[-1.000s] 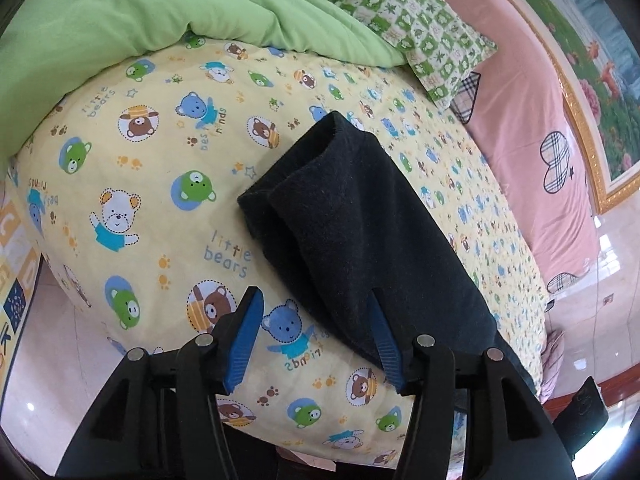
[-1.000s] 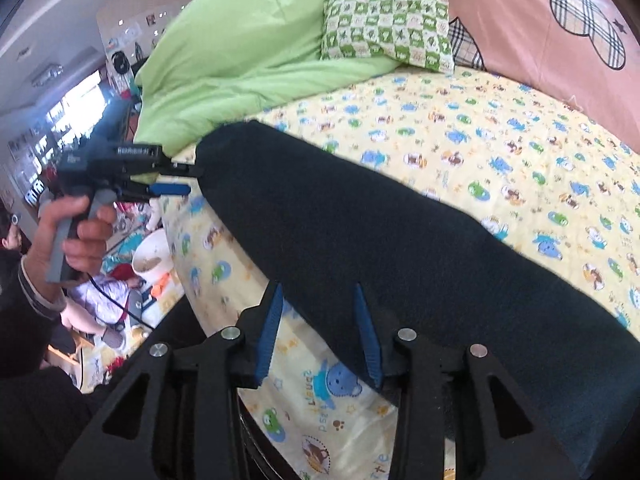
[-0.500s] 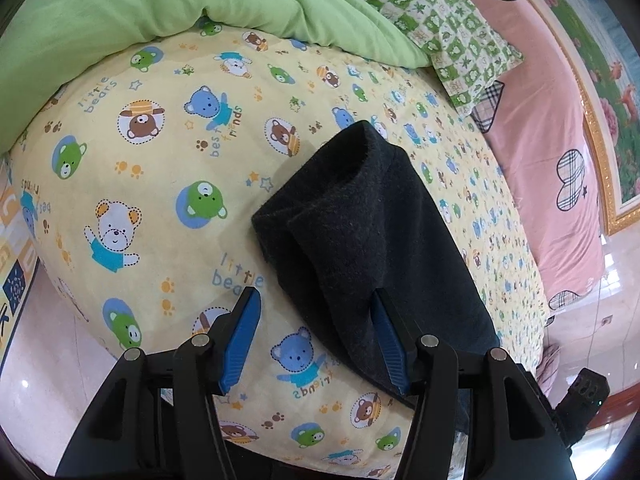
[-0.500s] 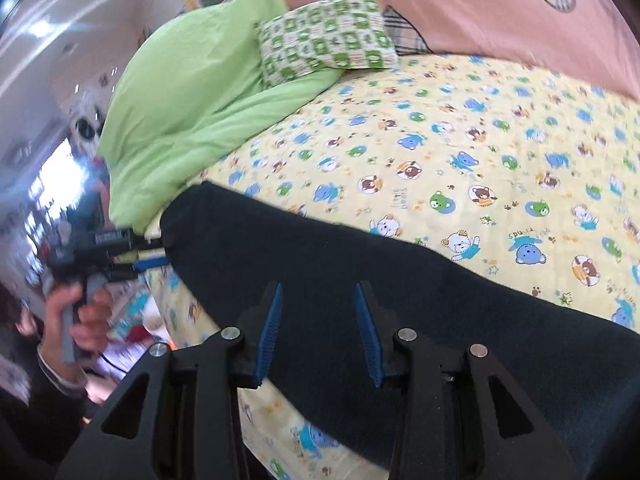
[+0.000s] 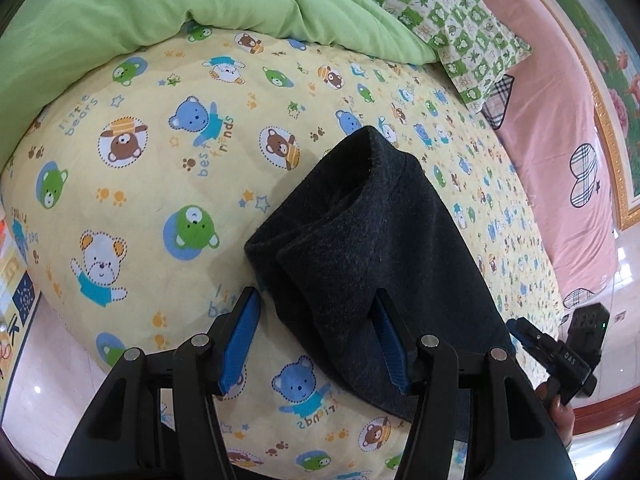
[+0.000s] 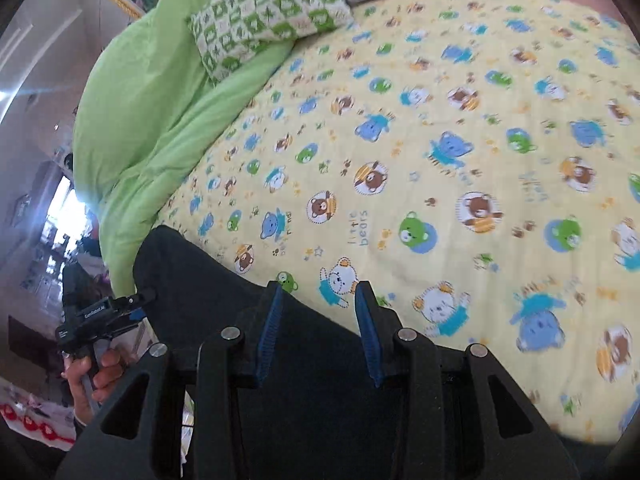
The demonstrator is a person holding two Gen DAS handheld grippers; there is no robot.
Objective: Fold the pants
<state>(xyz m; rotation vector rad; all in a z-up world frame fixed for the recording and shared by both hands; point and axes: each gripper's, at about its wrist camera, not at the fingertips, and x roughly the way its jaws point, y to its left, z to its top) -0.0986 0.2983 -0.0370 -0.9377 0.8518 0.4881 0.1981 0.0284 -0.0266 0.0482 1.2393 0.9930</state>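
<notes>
Holding both tools over the dark pants (image 5: 372, 248) lying on the bear-print bed sheet (image 5: 160, 168). My left tool (image 5: 316, 336) is spread wide and empty, its right finger over the cloth, its left over bare sheet. My right tool (image 6: 318, 328) is also wide and empty, fingertips at the far edge of the pants (image 6: 224, 304).

The left wrist view alone shows the open end of the pants, layers stacked with a hollow mouth facing the green blanket (image 5: 180, 4); it also catches the right tool (image 5: 560, 352) at the far end. The right wrist view alone shows the left tool (image 6: 102, 316) in my left hand (image 6: 96, 376) by the pants' corner, plus the room beyond.

The long axis runs along the near bed edge, tool to tool. The checkered pillow (image 6: 264, 12) lies well apart.
</notes>
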